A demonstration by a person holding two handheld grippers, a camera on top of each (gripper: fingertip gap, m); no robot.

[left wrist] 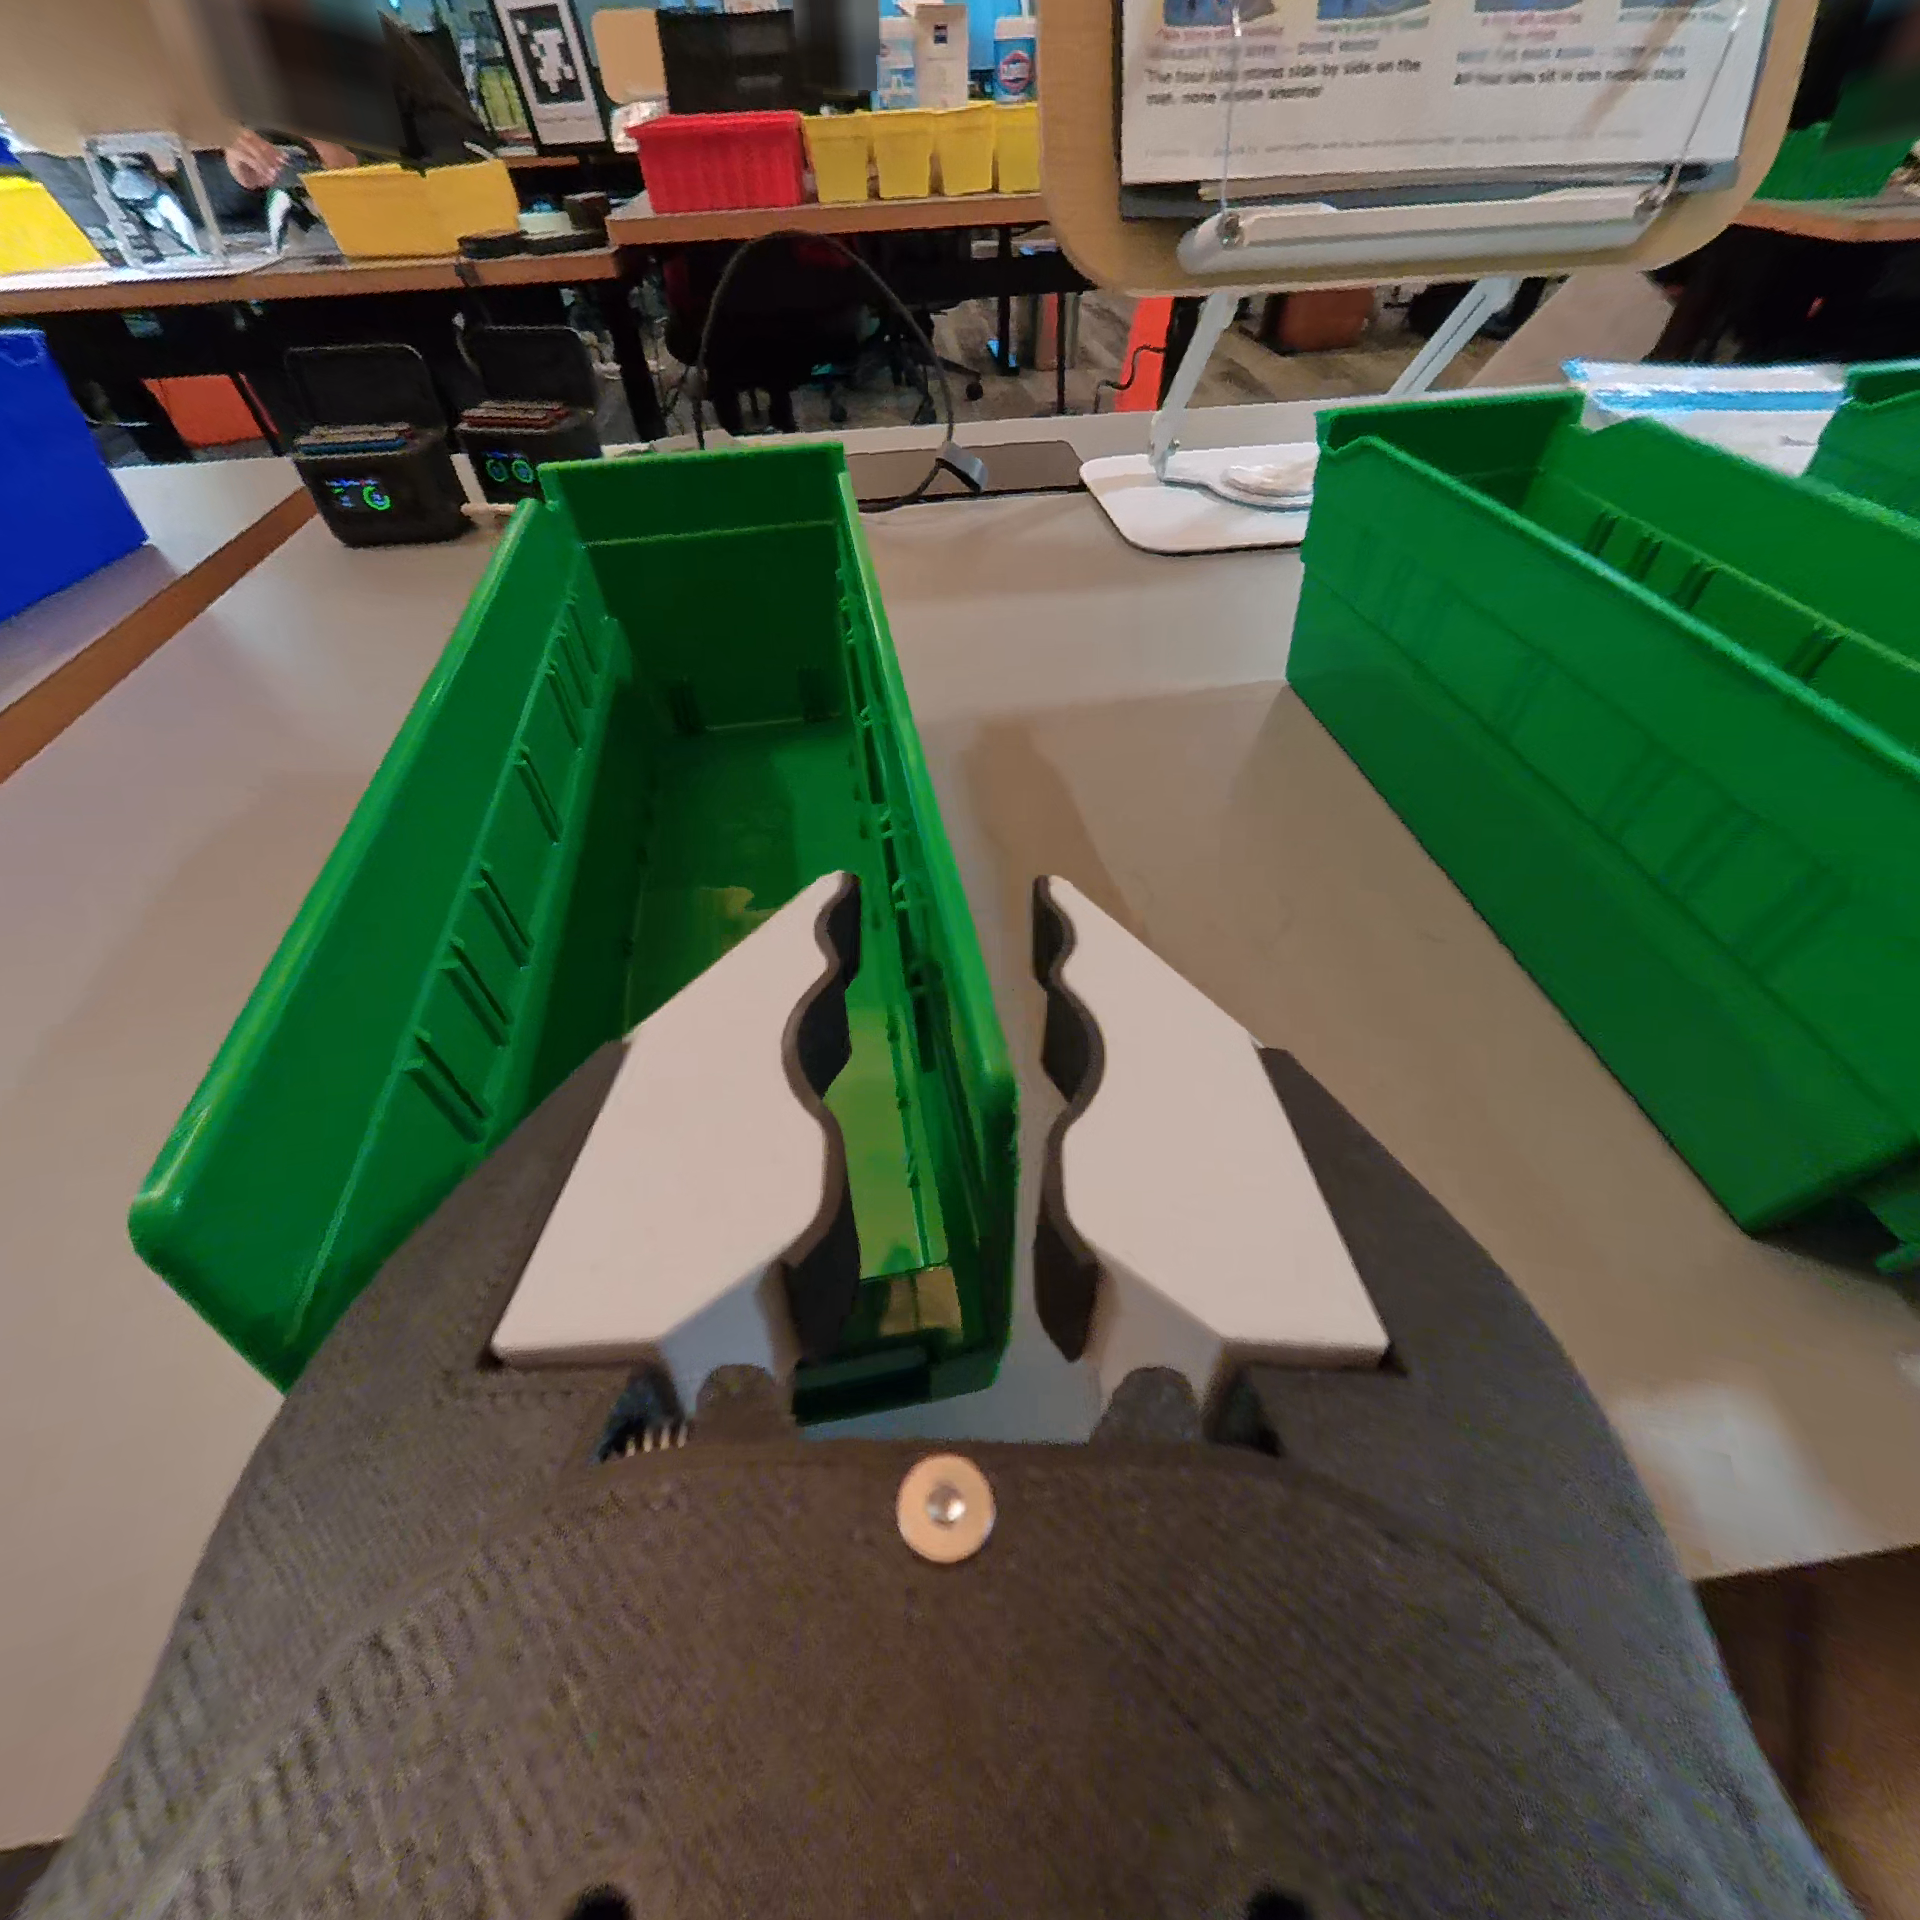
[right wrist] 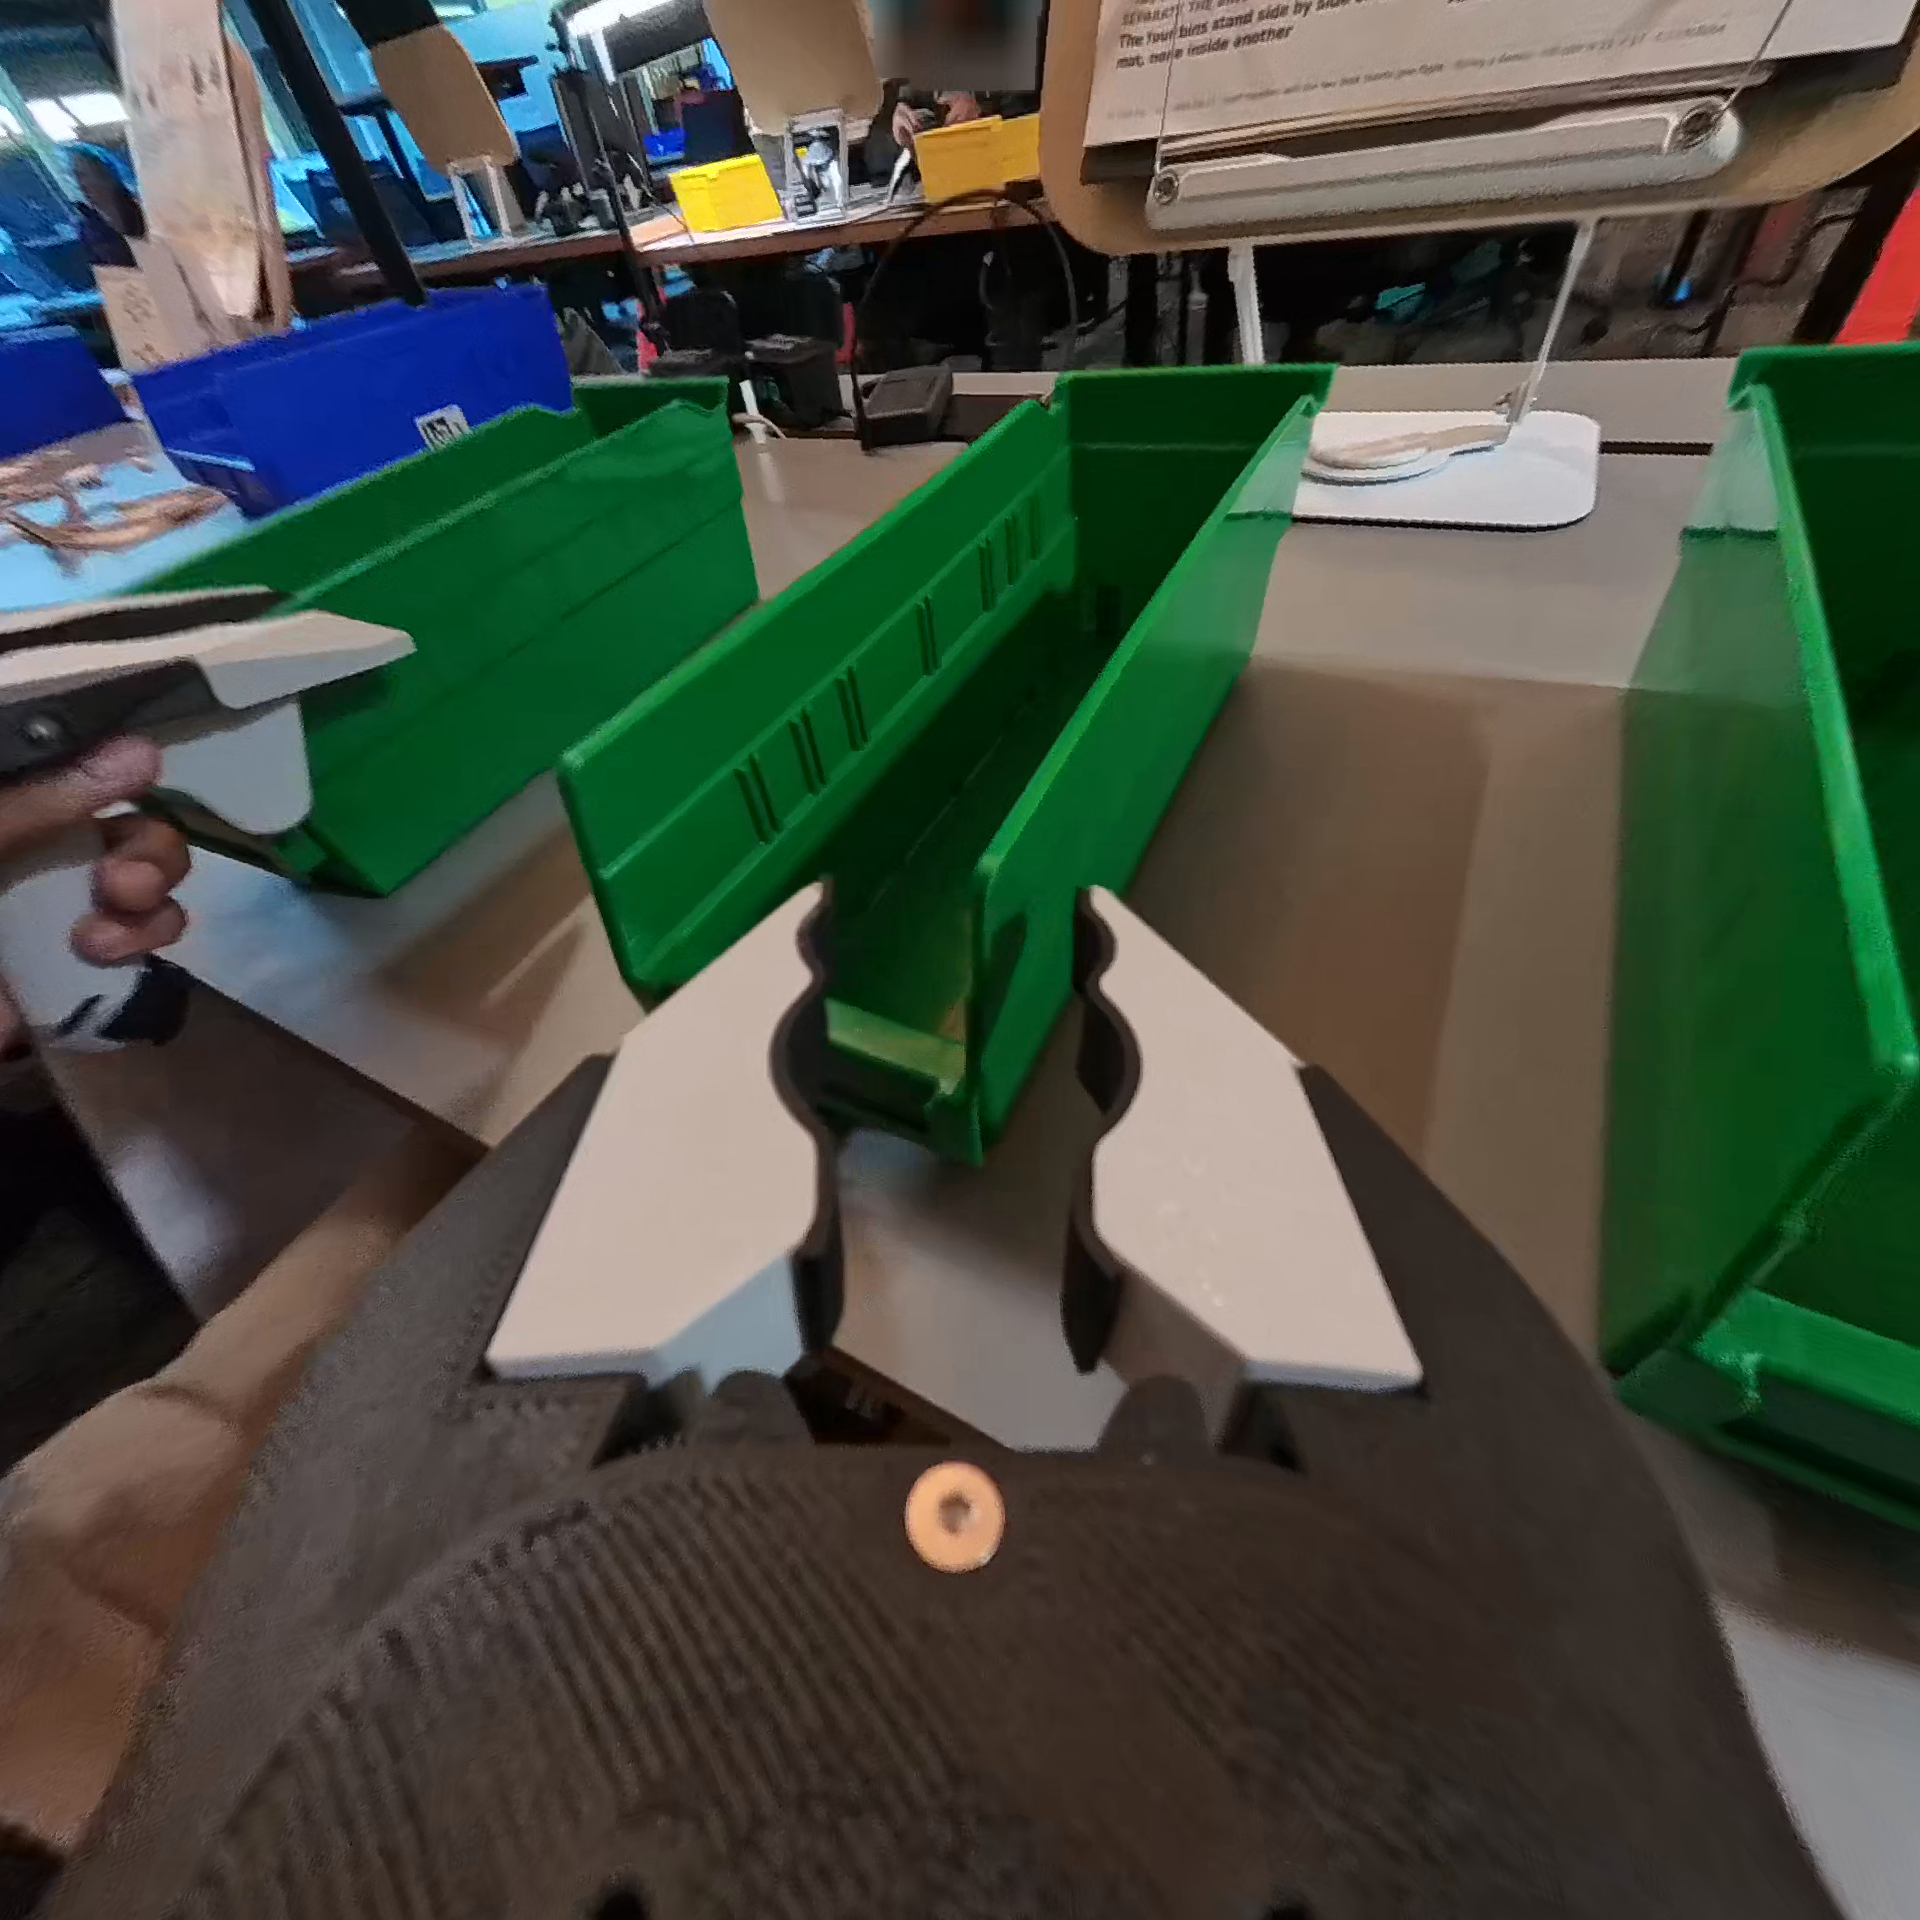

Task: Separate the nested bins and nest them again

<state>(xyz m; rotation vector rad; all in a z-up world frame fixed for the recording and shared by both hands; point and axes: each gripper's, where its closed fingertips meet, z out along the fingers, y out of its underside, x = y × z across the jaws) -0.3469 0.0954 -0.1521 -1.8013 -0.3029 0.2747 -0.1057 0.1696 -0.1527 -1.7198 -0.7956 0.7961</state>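
Observation:
Three long green bins stand side by side on the table. In the left wrist view the left bin point(left wrist: 416, 935) is right in front. My left gripper point(left wrist: 945, 894) is open, its fingers astride the bin's right wall near the near end, one inside and one outside. The middle bin point(left wrist: 1558, 831) lies to the right. In the right wrist view my right gripper point(right wrist: 956, 904) is open, with the near right corner of the middle bin point(right wrist: 831, 707) between its fingers. The left bin point(right wrist: 540, 603), the hand-held left gripper point(right wrist: 343, 634) and a third bin point(right wrist: 1745, 831) also show.
A white stand base point(right wrist: 1455, 468) holding a board with a sheet stands at the table's back. Black charger boxes point(left wrist: 384, 488) and a cable sit behind the left bin. Blue bins point(right wrist: 353, 384) are on a table to the left. The near table edge point(right wrist: 312, 1039) is close.

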